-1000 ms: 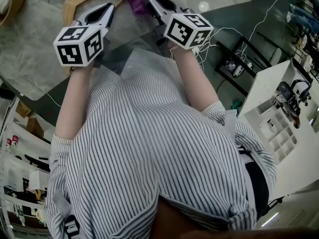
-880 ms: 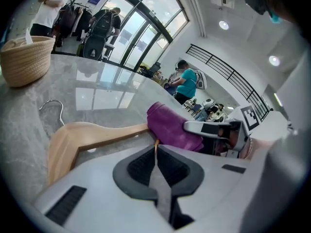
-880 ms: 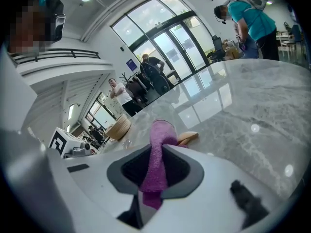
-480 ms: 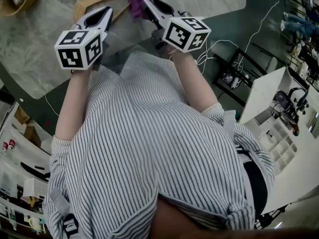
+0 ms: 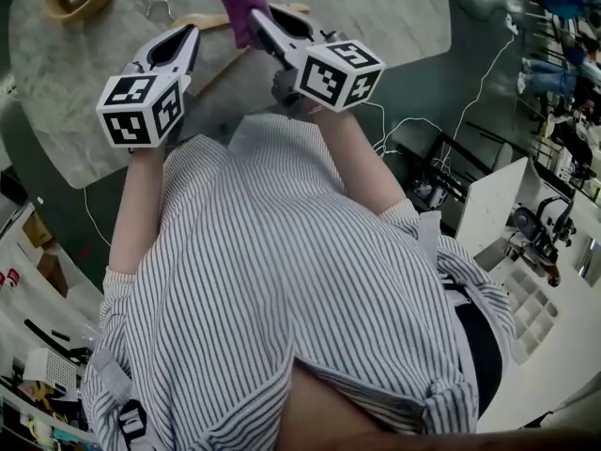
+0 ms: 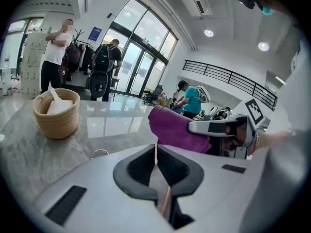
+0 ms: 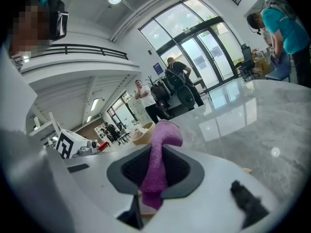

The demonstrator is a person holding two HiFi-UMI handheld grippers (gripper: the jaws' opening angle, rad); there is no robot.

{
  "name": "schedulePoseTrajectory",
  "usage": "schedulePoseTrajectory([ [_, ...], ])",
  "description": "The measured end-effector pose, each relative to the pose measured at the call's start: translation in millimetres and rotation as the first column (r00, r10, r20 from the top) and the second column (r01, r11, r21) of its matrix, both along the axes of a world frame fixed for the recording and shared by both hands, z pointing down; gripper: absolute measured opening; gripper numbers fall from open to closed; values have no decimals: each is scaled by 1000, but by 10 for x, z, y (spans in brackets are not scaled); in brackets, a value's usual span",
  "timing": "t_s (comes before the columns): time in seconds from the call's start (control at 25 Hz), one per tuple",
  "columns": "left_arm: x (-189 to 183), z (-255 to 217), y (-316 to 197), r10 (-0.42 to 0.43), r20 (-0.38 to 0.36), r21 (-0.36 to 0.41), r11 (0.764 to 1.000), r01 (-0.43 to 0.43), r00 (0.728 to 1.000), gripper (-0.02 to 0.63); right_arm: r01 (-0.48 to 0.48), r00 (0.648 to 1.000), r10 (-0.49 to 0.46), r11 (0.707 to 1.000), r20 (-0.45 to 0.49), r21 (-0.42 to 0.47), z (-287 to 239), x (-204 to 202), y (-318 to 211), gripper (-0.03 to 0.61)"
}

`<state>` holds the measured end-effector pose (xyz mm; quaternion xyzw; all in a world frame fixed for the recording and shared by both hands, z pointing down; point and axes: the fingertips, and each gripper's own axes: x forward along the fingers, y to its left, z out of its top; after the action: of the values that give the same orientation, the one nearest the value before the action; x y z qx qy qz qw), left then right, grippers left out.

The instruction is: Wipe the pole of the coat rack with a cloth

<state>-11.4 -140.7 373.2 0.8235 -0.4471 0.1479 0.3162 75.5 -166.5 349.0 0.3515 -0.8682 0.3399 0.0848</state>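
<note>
Above the counter (image 5: 399,26), the cloth (image 7: 163,139) is clamped in the right claw (image 7: 156,171).
The left claw (image 6: 155,152) is closed, empty; wiping is judged unstarted, and the unseen pole must be reached next.

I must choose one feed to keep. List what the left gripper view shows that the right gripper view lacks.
Left gripper view only: the left gripper shut on nothing, and a hanger's wire hook on the marble table. Right gripper view only: the right gripper clamped on the purple cloth, seen head-on. Both: the cloth, the table and the woven basket.
</note>
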Motion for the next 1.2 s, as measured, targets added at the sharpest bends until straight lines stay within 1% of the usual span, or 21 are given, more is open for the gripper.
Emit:
schedulePoseTrajectory([
  [0.12,-114,-116,25,-42,-1,28,999,42,999,20,37,999,-37,999,15,37,-170,-116,22,67],
  [0.28,-438,-348,-27,-91,3,89,992,90,996,20,77,995,-81,993,52,85,-451,-483,-10,67],
  [0.4,-574,-487,-53,-125,8,122,985,123,992,20,104,991,-113,988,77,111,-623,-664,1,67],
  [0.64,-728,-642,1,-173,-20,163,971,174,985,20,173,980,-184,976,79,132,-677,-960,86,67],
  [0.92,-809,-682,149,-204,-42,181,961,208,978,20,225,969,-237,965,76,136,-678,-1163,225,67],
  [1.2,-866,-665,157,-228,-49,173,957,233,972,20,232,969,-241,963,49,139,-649,-1152,252,67],
])
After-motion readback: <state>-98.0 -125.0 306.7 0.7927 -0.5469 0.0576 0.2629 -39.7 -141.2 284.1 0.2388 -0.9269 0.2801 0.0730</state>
